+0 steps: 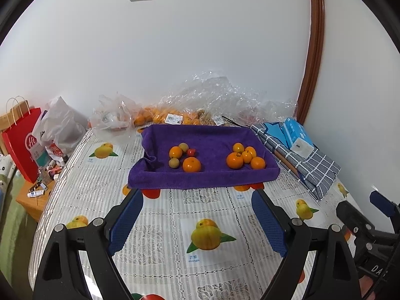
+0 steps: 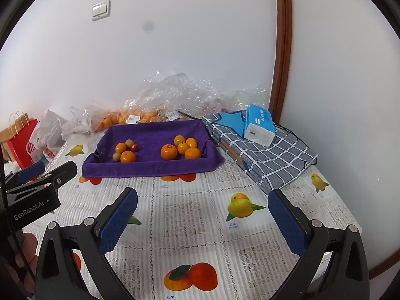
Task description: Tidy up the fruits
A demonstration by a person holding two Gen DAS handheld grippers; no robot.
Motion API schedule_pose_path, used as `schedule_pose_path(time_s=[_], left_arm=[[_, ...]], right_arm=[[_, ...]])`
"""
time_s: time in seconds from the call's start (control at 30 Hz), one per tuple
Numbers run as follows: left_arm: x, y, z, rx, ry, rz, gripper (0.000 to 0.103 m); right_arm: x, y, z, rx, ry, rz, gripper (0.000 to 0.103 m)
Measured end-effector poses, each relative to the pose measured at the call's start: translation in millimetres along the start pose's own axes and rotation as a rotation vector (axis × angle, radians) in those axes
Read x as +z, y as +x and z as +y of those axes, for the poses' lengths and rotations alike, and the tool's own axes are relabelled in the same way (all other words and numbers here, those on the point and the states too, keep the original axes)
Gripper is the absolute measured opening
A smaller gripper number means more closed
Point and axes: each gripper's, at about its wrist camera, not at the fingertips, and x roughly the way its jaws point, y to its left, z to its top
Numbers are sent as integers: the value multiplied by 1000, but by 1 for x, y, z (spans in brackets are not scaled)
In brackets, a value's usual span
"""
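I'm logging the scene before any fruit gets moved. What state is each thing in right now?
left gripper: open, empty
right gripper: open, empty
purple towel tray: holds two fruit clusters
left cluster: mixed fruits, touching
right cluster: oranges only, bunched
clear plastic bags: crumpled against the wall
tissue pack: lying on the folded checked cloth

Both cameras sit on hand-held grippers and look forward and down over the table [image 1: 175, 207] toward the white wall. The left wrist view has the purple tray [image 1: 200, 175] in the middle of the frame, fairly near. The right wrist view looks from farther right, so the tray [image 2: 150, 168] sits a bit left of the middle. Both views share the tray, the checked cloth [image 1: 312, 172] and the plastic bags [image 2: 180, 90]. Each view catches the other gripper at its edge.
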Motion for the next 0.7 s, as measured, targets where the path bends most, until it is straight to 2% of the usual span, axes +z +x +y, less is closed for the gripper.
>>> schedule_pose_path(time_s=[0.7], left_arm=[[-1,-6,-7,-1,19,-16,88]], right_arm=[[1,-5,-9,14,41,-11,103]])
